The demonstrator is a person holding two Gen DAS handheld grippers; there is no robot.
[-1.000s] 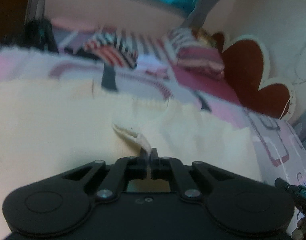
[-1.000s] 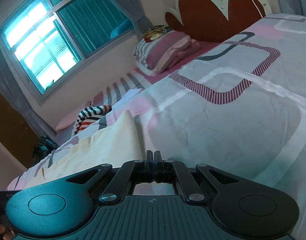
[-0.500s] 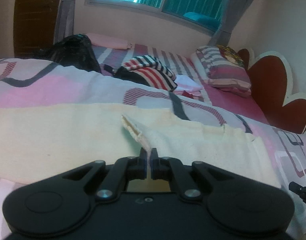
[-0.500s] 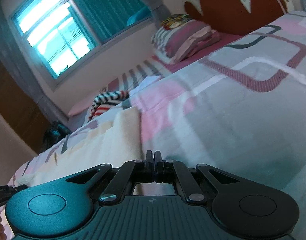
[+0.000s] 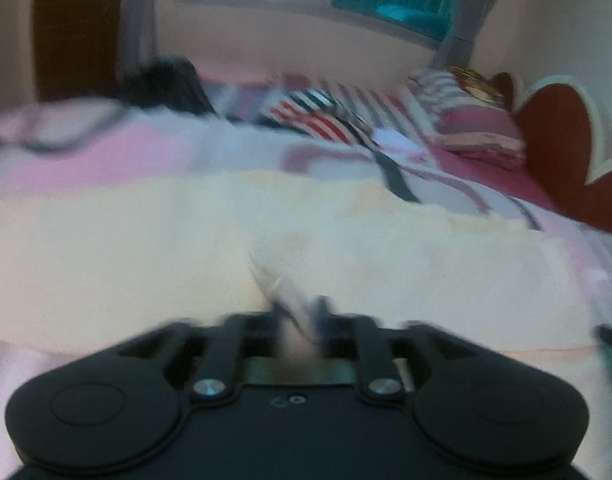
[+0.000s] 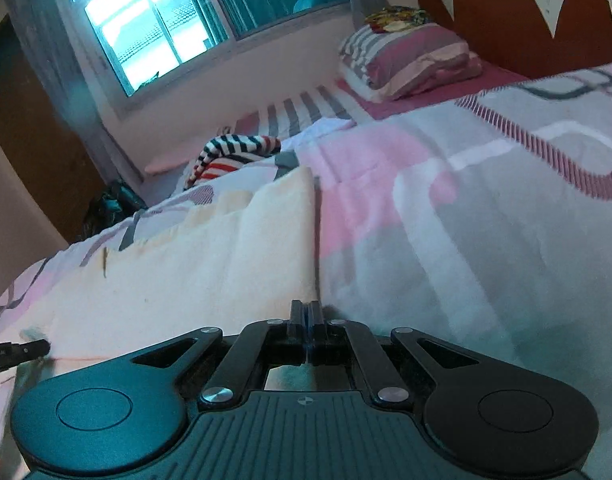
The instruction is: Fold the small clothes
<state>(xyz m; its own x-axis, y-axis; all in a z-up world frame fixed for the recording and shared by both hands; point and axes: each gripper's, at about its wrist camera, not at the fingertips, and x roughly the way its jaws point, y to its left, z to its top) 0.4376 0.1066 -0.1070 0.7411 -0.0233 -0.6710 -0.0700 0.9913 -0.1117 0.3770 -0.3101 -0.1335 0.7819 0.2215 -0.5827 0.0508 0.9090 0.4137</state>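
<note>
A cream garment (image 5: 185, 240) lies flat across the patterned bed cover (image 5: 105, 148); it also shows in the right wrist view (image 6: 193, 276). My left gripper (image 5: 299, 312) is blurred, its jaws apart by a small gap, with a raised fold of the cream cloth between them. My right gripper (image 6: 306, 312) is shut at the garment's right edge, low on the bed; whether cloth is pinched in it is hidden. The left gripper's tip (image 6: 29, 348) shows at the far left of the right wrist view.
A striped red, white and dark garment (image 5: 322, 116) lies further back on the bed, seen too in the right wrist view (image 6: 229, 156). A striped pillow (image 6: 410, 60) and a red headboard (image 6: 518, 20) stand at the right. A dark bag (image 5: 165, 88) sits at the back left.
My left gripper's jaws have parted slightly and the view has blurred with motion. My right gripper has moved left, so the cream garment's edge now lies right at its tips.
</note>
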